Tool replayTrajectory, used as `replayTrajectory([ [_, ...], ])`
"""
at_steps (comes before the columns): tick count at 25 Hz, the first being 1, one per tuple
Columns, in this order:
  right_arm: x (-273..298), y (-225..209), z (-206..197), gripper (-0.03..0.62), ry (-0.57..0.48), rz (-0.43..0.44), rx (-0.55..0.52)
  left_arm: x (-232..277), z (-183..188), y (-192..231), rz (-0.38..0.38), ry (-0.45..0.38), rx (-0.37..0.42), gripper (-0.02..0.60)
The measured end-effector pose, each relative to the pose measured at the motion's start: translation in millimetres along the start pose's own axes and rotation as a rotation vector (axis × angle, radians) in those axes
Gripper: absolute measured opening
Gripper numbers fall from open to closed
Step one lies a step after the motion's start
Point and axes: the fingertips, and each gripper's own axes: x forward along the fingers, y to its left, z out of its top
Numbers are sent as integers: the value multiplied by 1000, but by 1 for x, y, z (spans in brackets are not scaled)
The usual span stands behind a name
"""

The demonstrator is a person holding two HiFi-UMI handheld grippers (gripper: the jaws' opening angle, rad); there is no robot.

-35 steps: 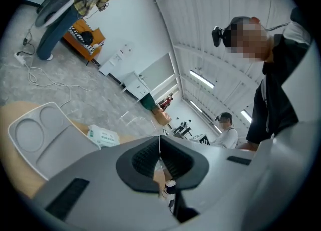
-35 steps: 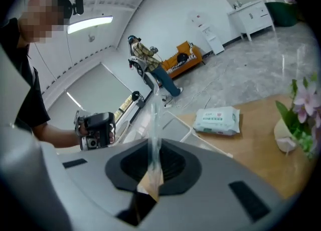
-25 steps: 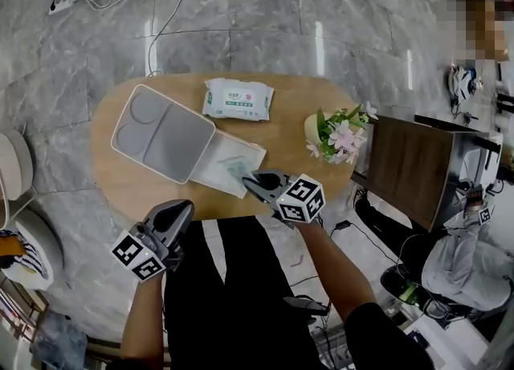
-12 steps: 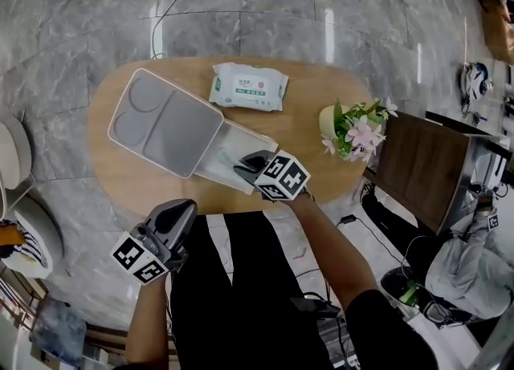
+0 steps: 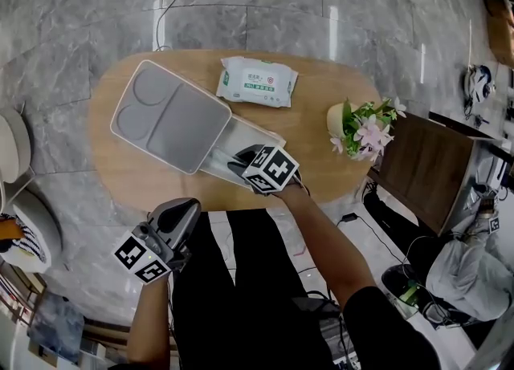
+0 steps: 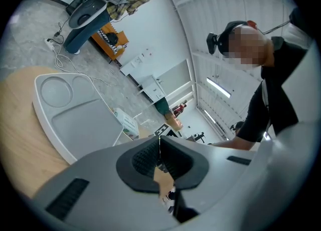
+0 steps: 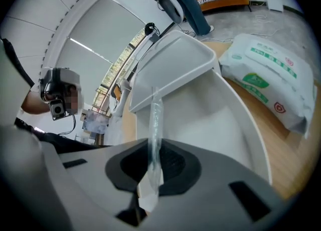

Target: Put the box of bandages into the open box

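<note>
Pinching a thin, clear-wrapped bandage packet (image 7: 154, 125) edge-on, the right gripper (image 5: 239, 160) has its jaws closed narrowly on it and points down into the open box (image 7: 220, 114). The packet hangs over the box's white inside; whether it touches the bottom I cannot tell. The box's grey lid (image 5: 169, 115) lies open to the left. A wipes pack (image 5: 257, 81) rests just beyond on the wooden table (image 5: 321, 172), with a flower pot (image 5: 360, 126) at the right. The left gripper (image 5: 186, 206) hovers off the table's near edge, jaws together and empty.
</note>
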Motion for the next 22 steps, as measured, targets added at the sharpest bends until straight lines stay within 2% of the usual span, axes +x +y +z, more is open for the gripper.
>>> replayTrajectory([
  [7,10,2,0,32,41,-43,-28,0,0,0,-18,3,-9,18],
  [13,15,-3,0,37,106,-143,-72,-1,0,-1,-24,8,-12,18],
  [18,15,-3,3,107,141,-210,-114,-2,0,-2,-32,4,-13,18],
  [22,13,-8,5,130,158,-298,-149,-2,-1,-3,-35,2,-12,18],
])
